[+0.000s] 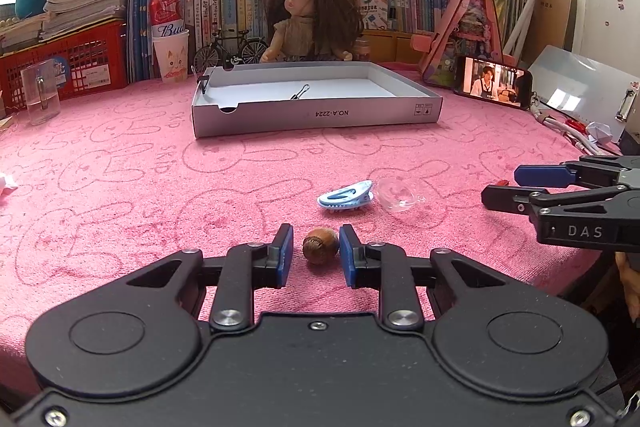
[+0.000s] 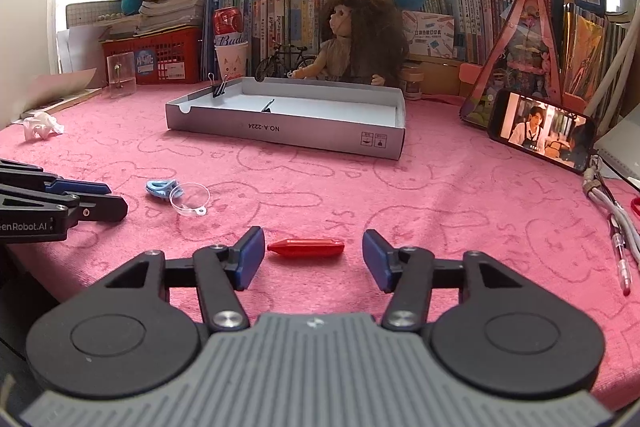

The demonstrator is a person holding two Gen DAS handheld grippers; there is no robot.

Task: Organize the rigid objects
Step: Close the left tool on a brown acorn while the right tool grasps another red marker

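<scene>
Here: nut (image 1: 320,244) between open left claw (image 1: 316,247) fingers.

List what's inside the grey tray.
Inside the grey tray: one loose binder clip on the floor, another binder clip clamped on the left wall. The near wall hides the front strip of floor.

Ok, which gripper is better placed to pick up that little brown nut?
Left. The left gripper is open with the brown nut sitting between its fingers on the pink cloth. The right gripper is open around the red piece instead.
</scene>
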